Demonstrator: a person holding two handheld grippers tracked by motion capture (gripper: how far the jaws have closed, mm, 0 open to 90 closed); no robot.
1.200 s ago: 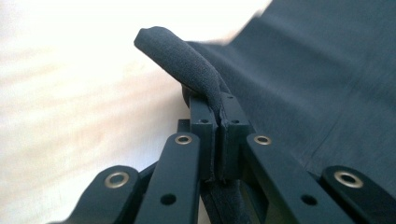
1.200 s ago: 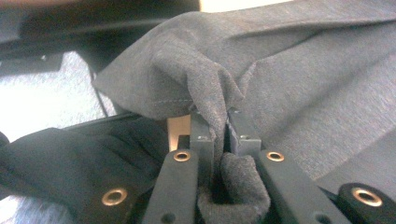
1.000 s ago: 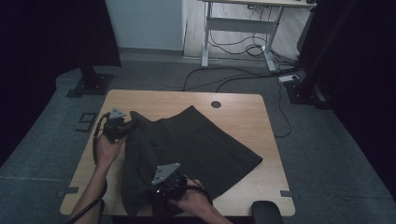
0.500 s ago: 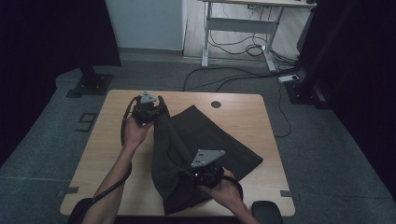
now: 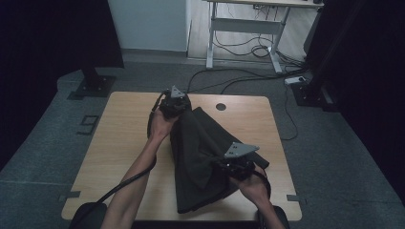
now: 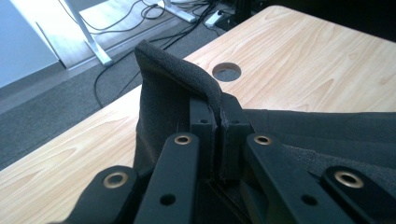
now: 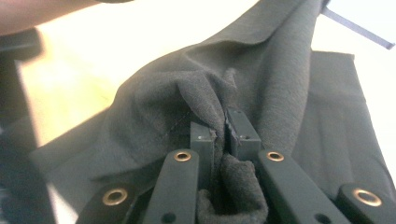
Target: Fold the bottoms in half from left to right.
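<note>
Both claws clamped on dark cloth (image 5: pixel 200 157): left claw (image 6: pixel 217 122) at far edge, right claw (image 7: pixel 224 128) near. Keep edge taut btwn them, lay flat on surface (image 5: pixel 119 138) w/o bunching.

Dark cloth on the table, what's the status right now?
Left tool and right tool both clamped on dark cloth. Cloth bunched, partly lifted off table. Nothing in the way.

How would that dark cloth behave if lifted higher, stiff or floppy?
Probably floppy: the cloth sags and creases between the left gripper and right gripper. Likely light, since pinched edges carry it. The fuzzy surface suggests it won't slip easily.
</note>
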